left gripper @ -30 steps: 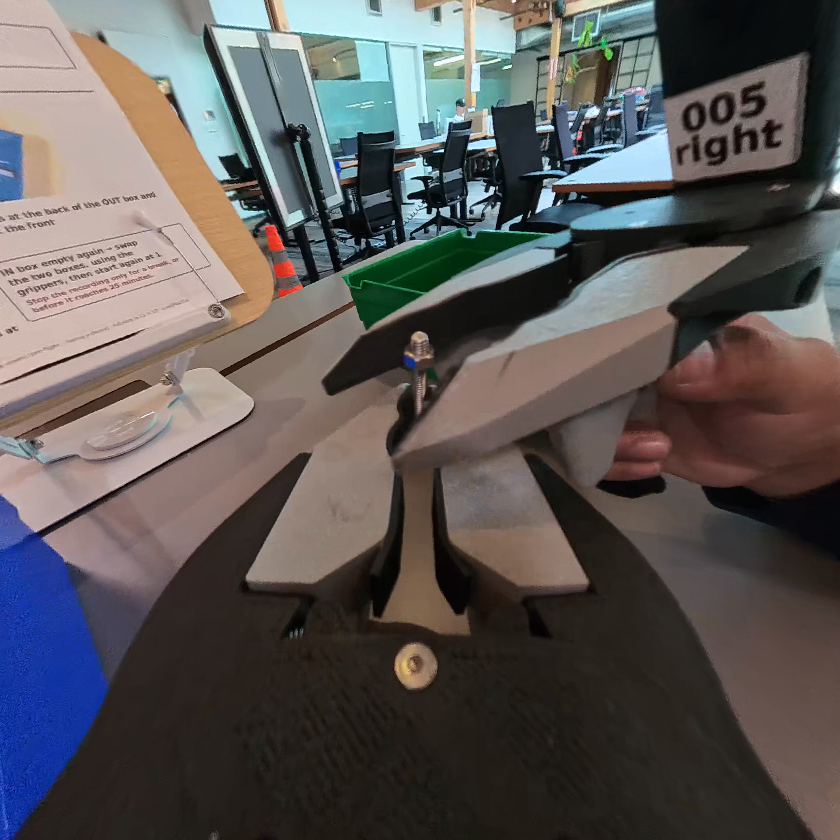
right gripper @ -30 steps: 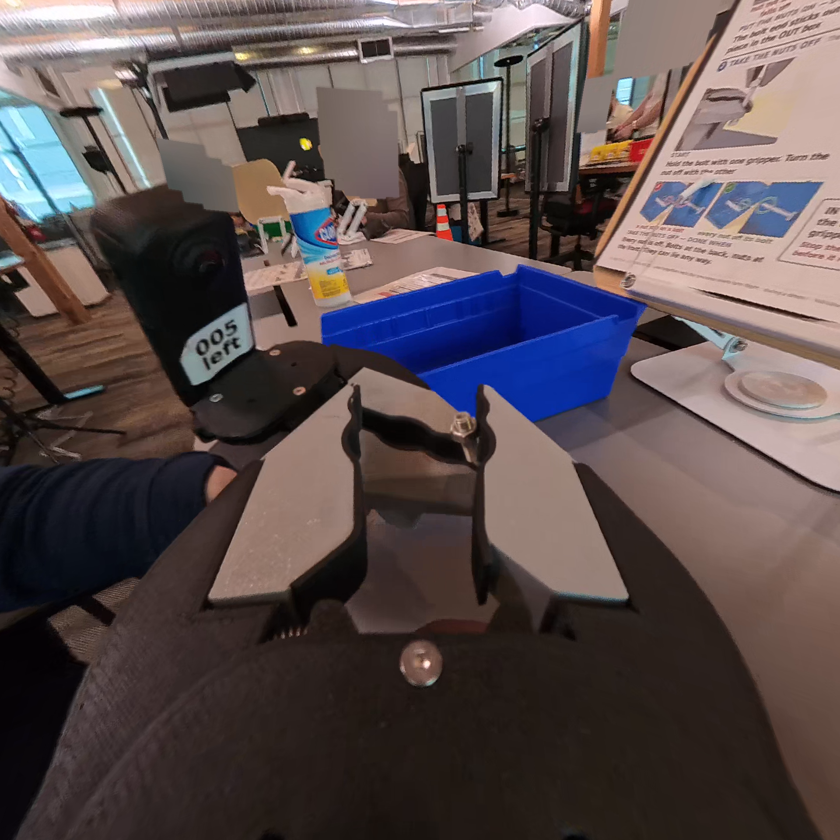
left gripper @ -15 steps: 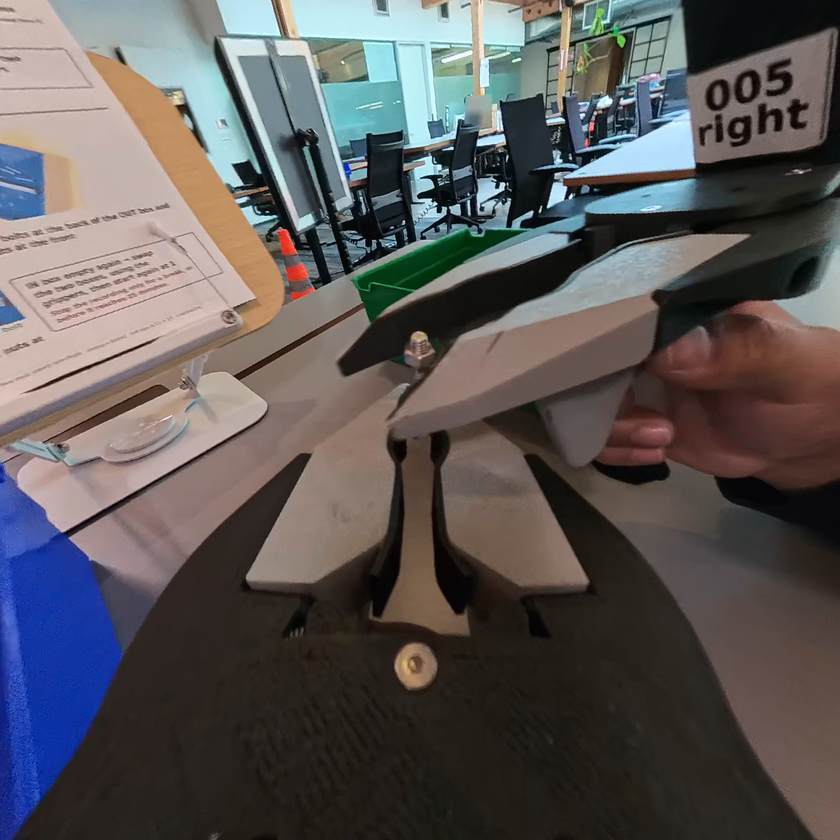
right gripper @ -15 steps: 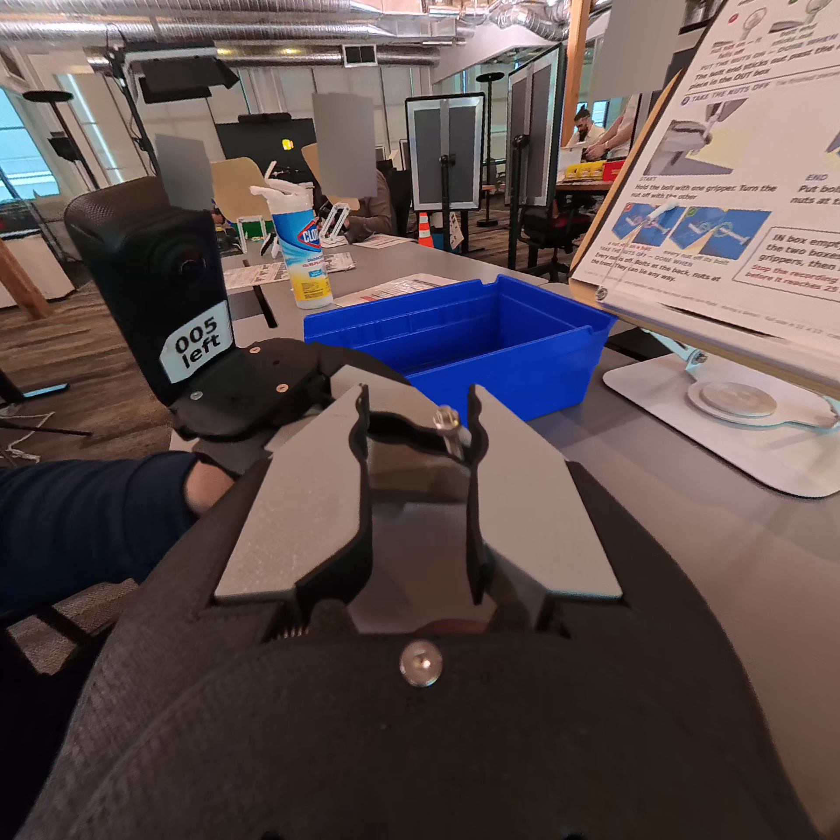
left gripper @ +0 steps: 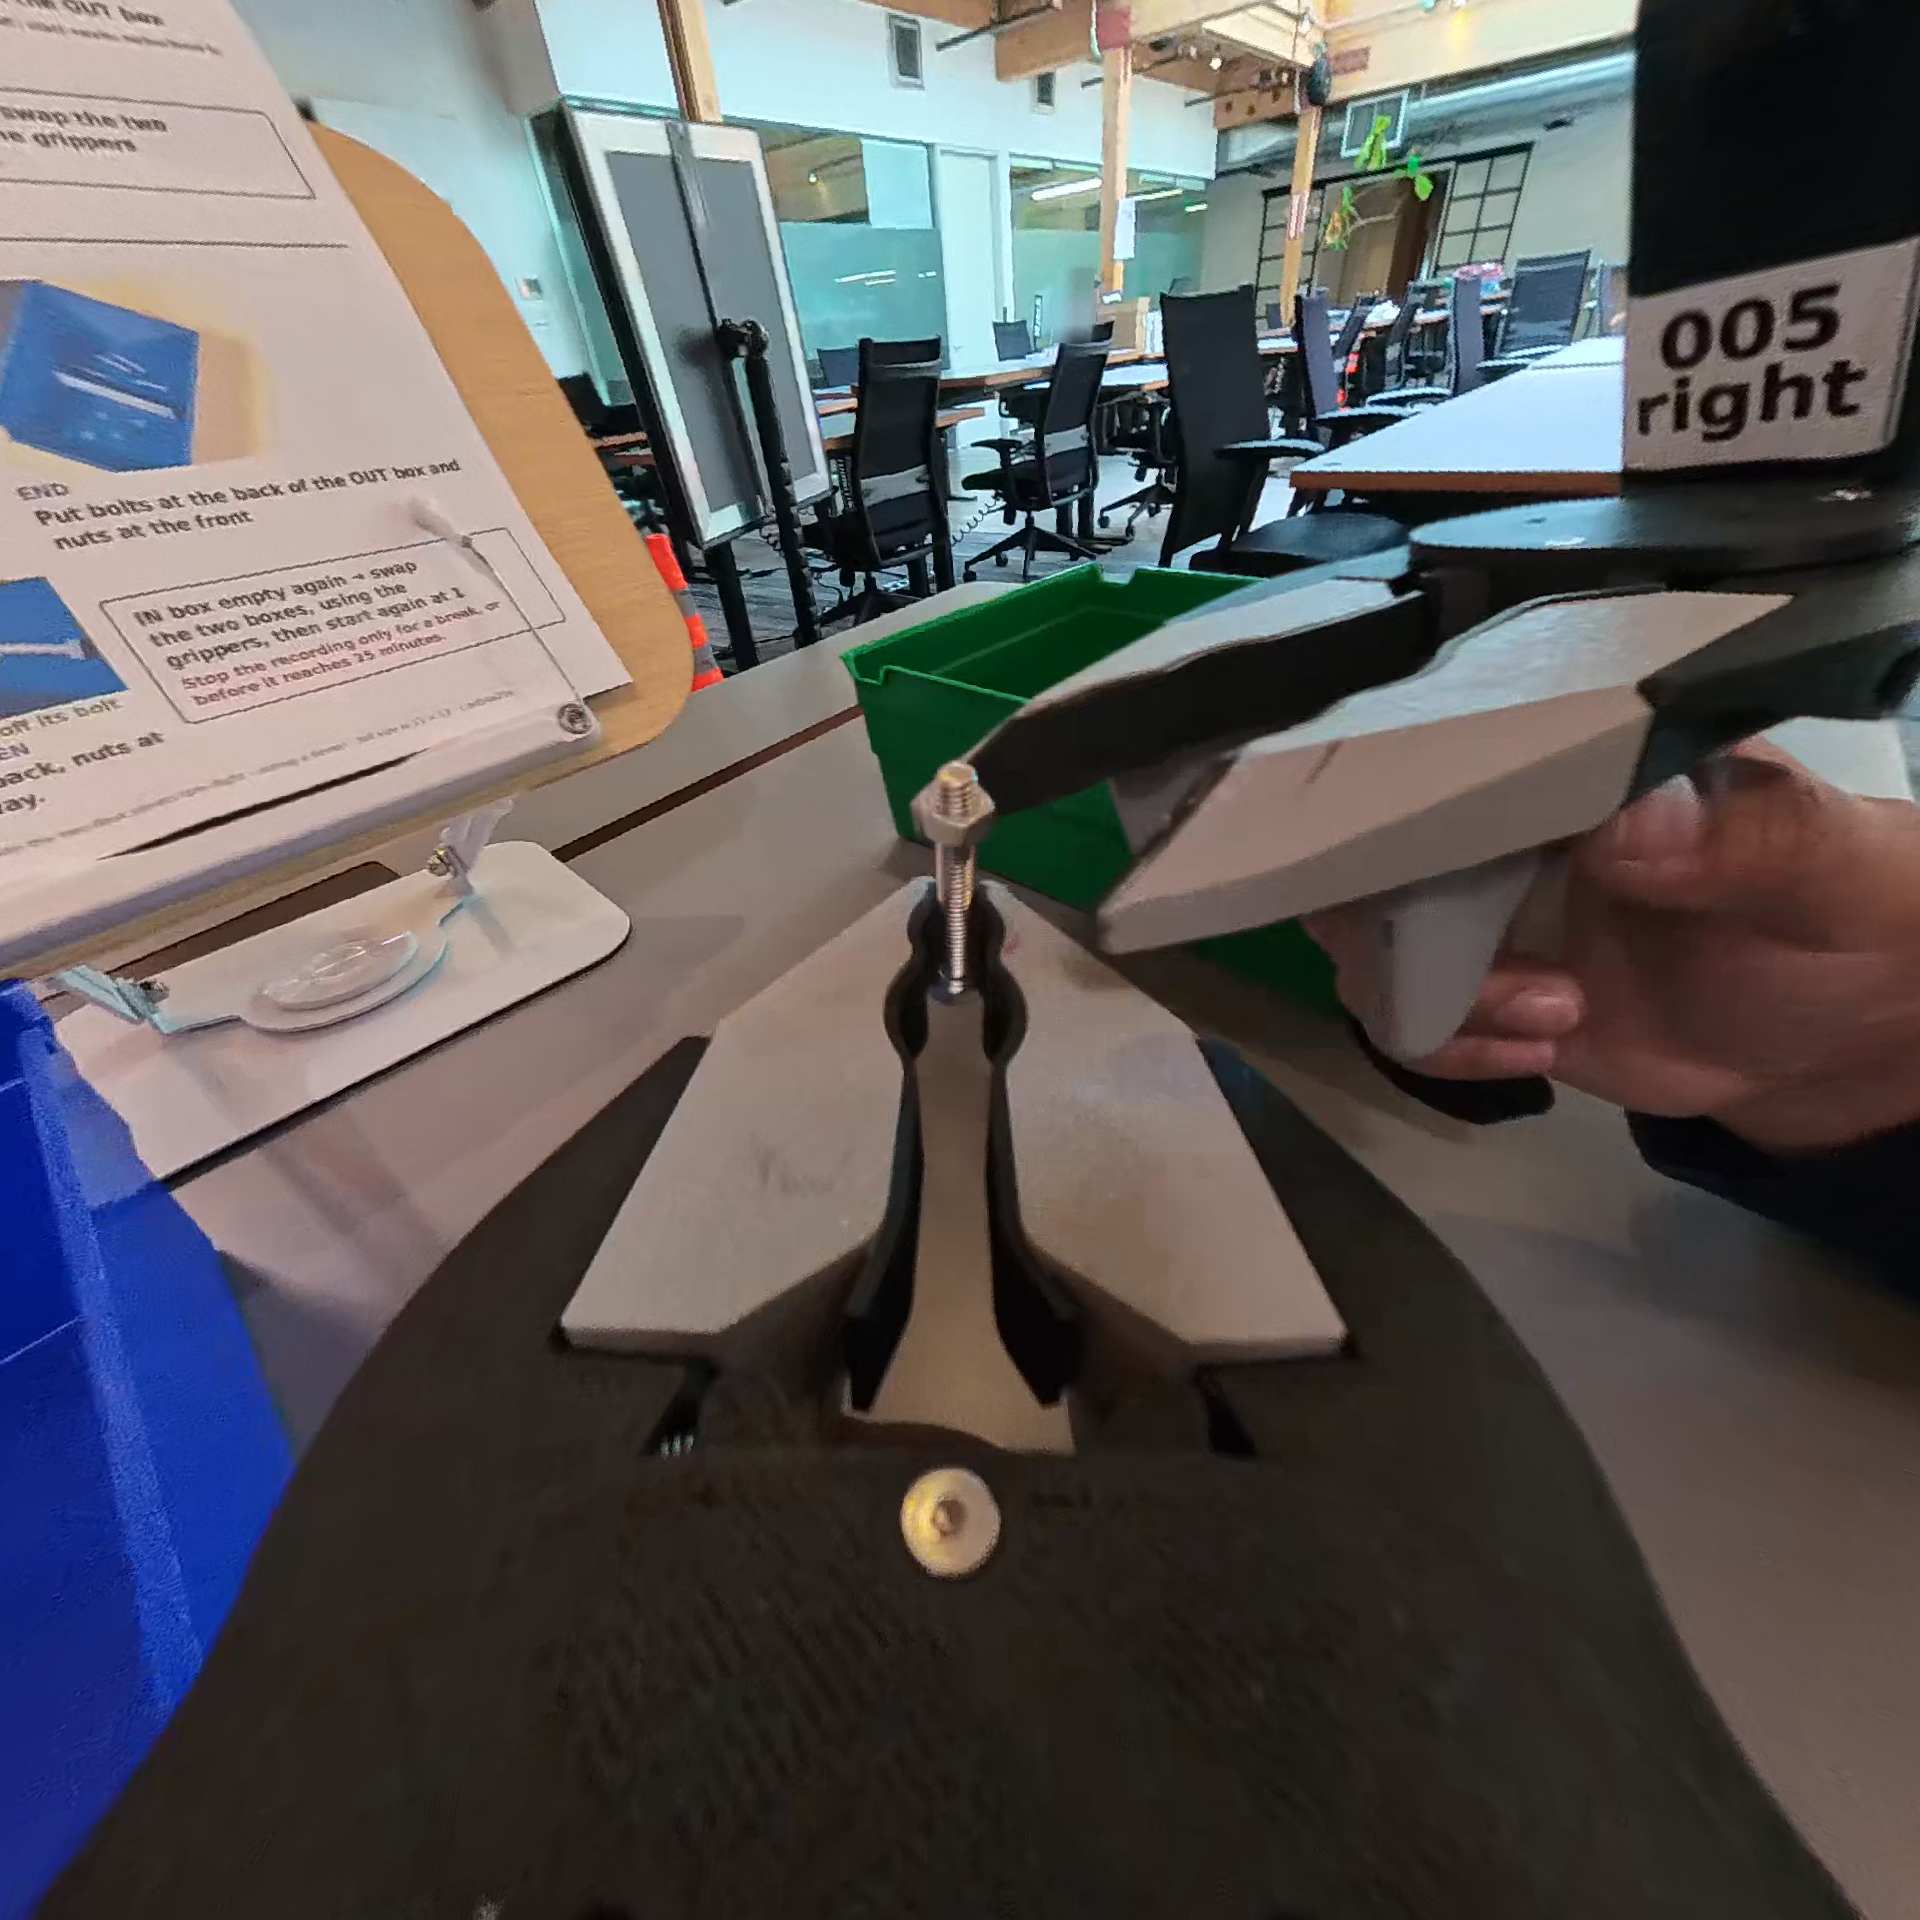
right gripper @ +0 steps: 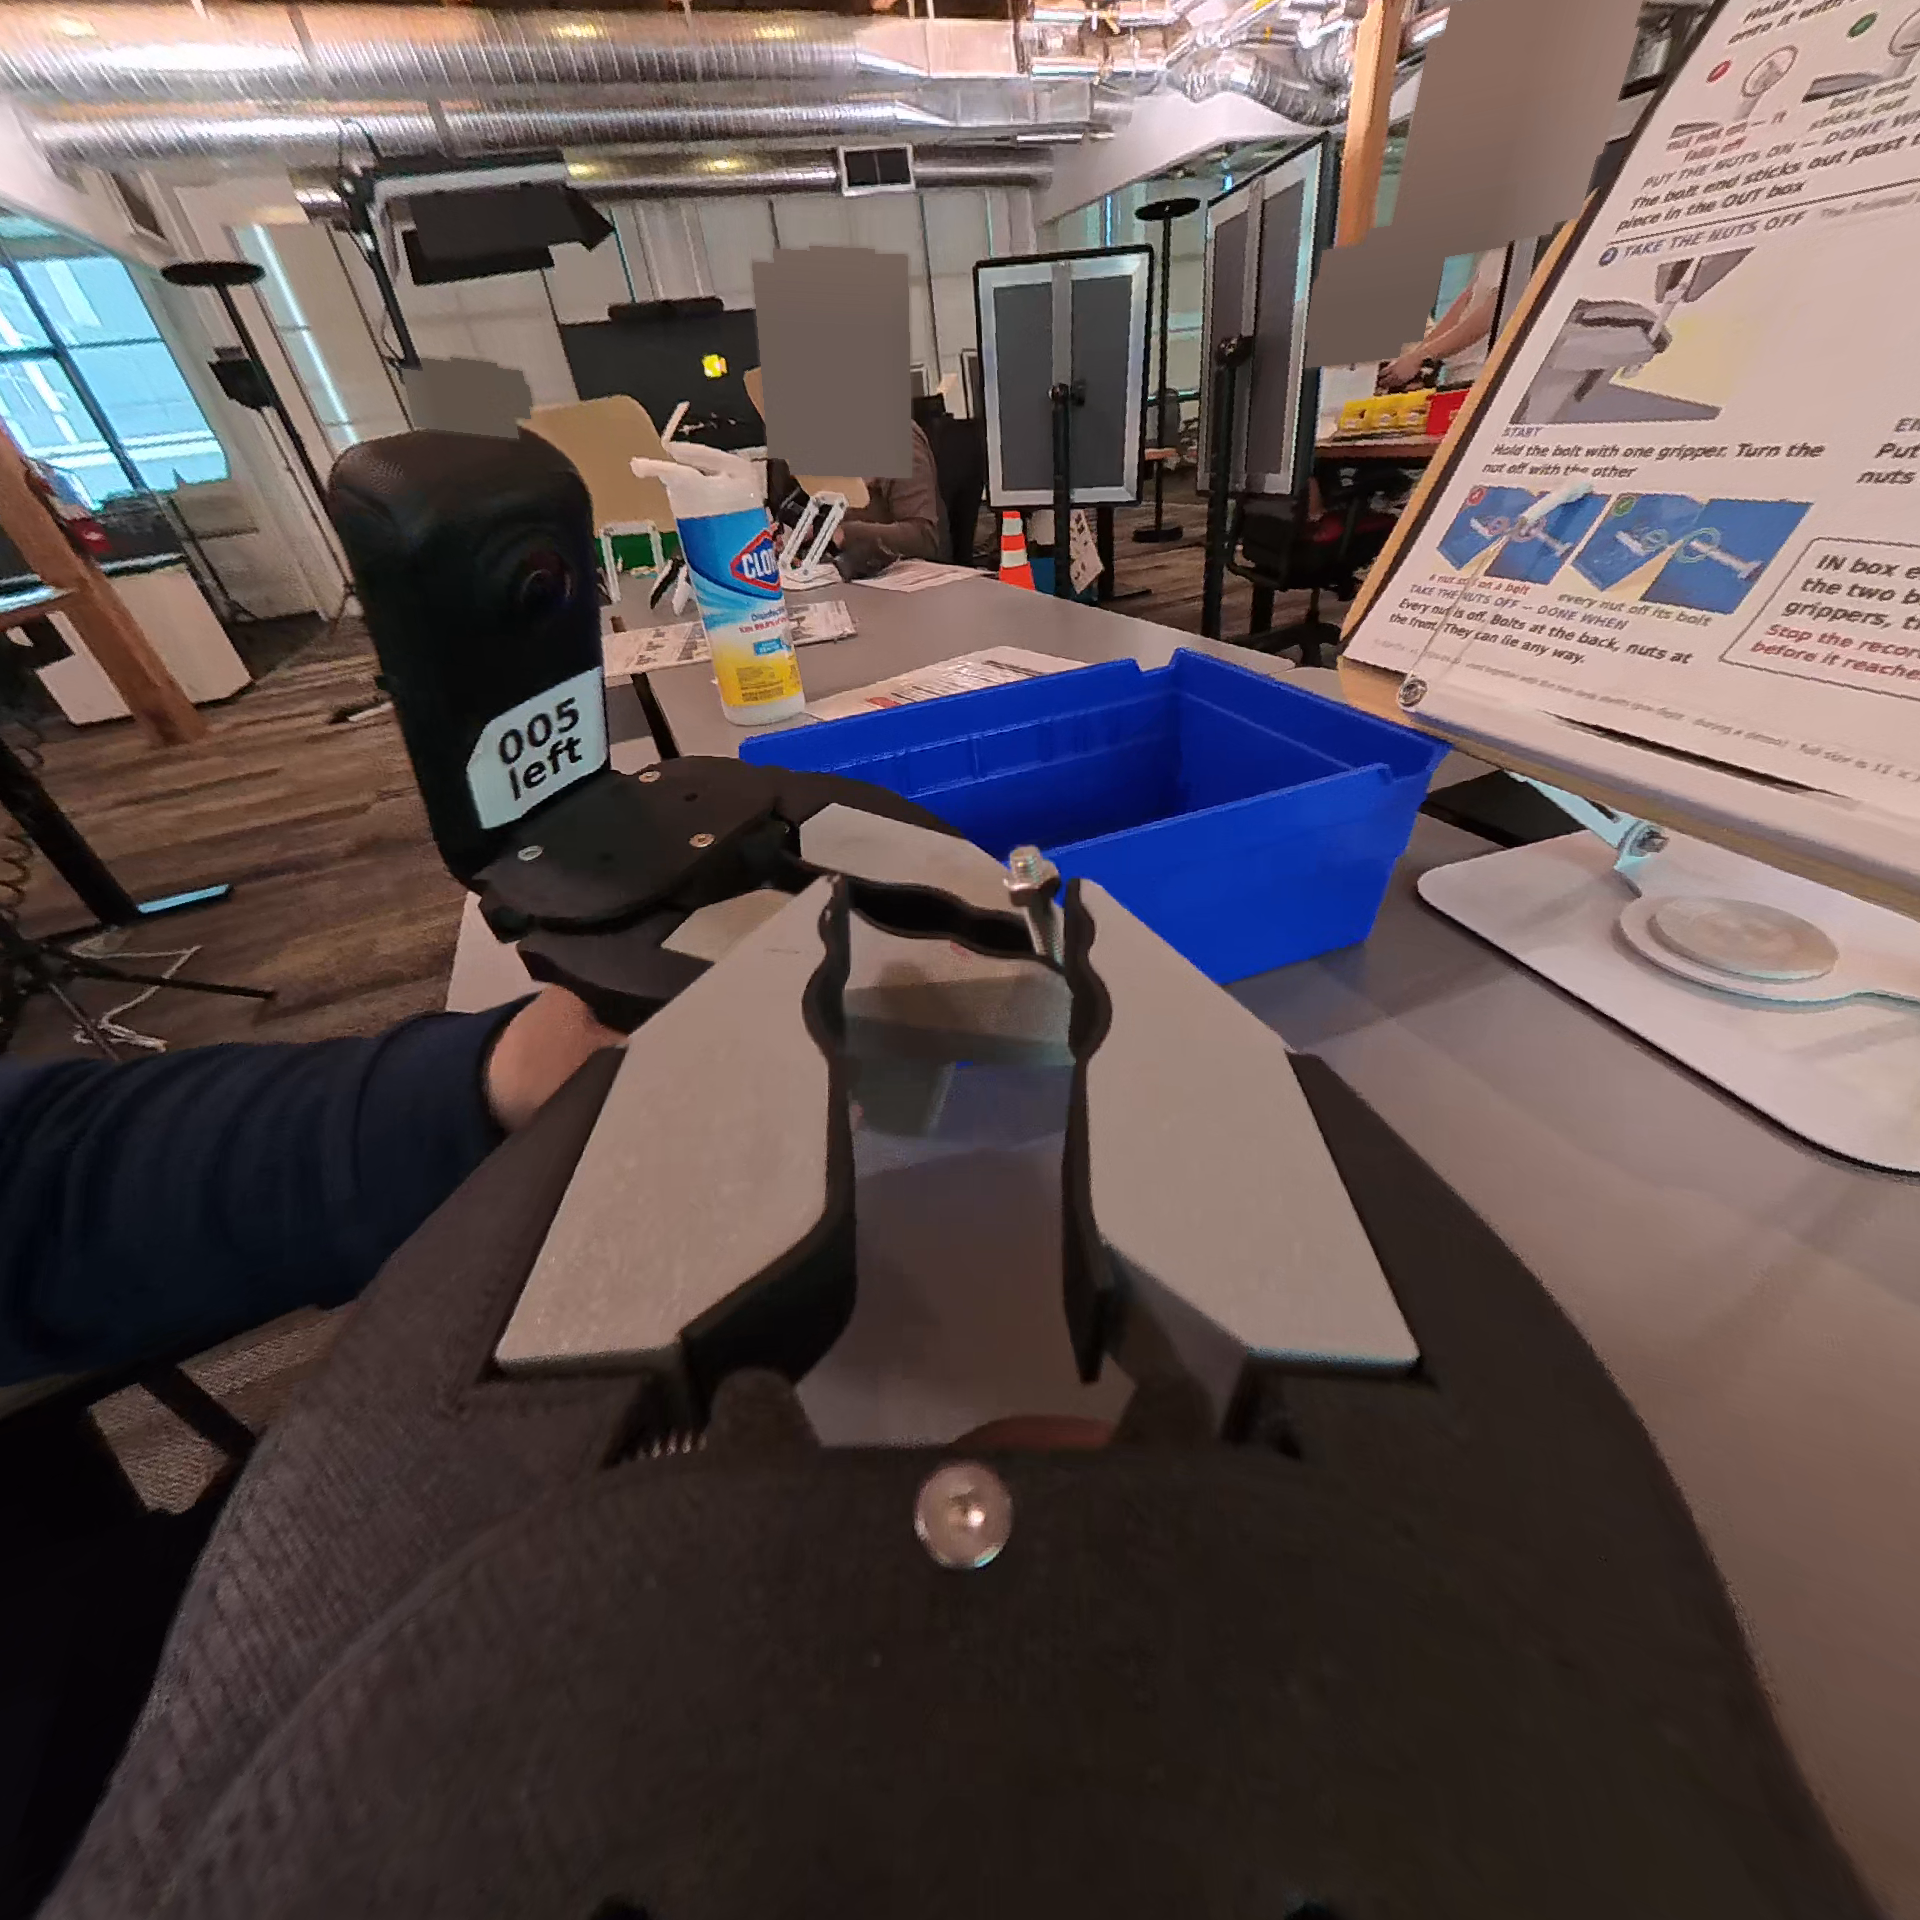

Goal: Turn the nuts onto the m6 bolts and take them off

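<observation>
My left gripper (left gripper: 956, 925) is shut on an M6 bolt (left gripper: 958, 914) and holds it upright above the grey table (left gripper: 1621, 1351). A steel nut (left gripper: 948, 812) sits near the bolt's top, with a little thread showing above it. My right gripper (left gripper: 1044, 852) reaches in from the right, open, with its far fingertip against or just beside the nut. In the right wrist view the right gripper (right gripper: 951, 914) is open with nothing between its fingers. The bolt and nut (right gripper: 1032, 871) stand just past the tip of its right finger (right gripper: 1195, 1091).
A green bin (left gripper: 935, 707) stands behind the bolt, and a blue bin (right gripper: 1195, 790) lies at the left side of the table. An instruction board (left gripper: 260, 416) on a metal stand (left gripper: 343, 956) is at the back. A wipes canister (right gripper: 743, 613) stands on a farther table. Spacing between my two grippers at the tips: around 5 centimetres.
My right gripper has drawn back to the right: its fingers no longer straddle the nut, only the far fingertip is at it. The left gripper keeps holding the bolt upright.
</observation>
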The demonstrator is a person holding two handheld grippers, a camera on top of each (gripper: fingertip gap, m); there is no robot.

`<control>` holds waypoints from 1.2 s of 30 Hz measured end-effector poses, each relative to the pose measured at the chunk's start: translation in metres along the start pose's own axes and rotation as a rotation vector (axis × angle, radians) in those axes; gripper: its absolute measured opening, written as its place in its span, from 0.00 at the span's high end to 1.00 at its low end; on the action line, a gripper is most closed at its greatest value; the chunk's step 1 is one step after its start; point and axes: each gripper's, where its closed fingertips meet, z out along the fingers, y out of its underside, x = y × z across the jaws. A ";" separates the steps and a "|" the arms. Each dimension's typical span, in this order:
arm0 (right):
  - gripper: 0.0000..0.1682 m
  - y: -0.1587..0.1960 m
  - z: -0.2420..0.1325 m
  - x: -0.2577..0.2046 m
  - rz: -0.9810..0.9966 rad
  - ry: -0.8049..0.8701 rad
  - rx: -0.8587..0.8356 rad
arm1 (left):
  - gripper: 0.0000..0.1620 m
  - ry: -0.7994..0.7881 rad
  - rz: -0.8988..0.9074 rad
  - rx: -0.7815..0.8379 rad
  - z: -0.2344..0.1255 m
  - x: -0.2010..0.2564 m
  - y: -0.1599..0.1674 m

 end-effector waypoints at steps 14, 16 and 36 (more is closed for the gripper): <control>0.77 0.000 -0.001 0.003 -0.007 0.020 0.004 | 0.99 -0.009 0.035 -0.020 0.000 0.002 0.002; 0.80 0.004 0.003 -0.002 -0.036 0.015 -0.019 | 0.99 0.013 0.071 -0.039 0.003 0.011 0.005; 0.96 0.004 -0.002 0.017 0.027 0.083 -0.028 | 0.99 -0.001 0.086 -0.034 0.002 0.010 0.003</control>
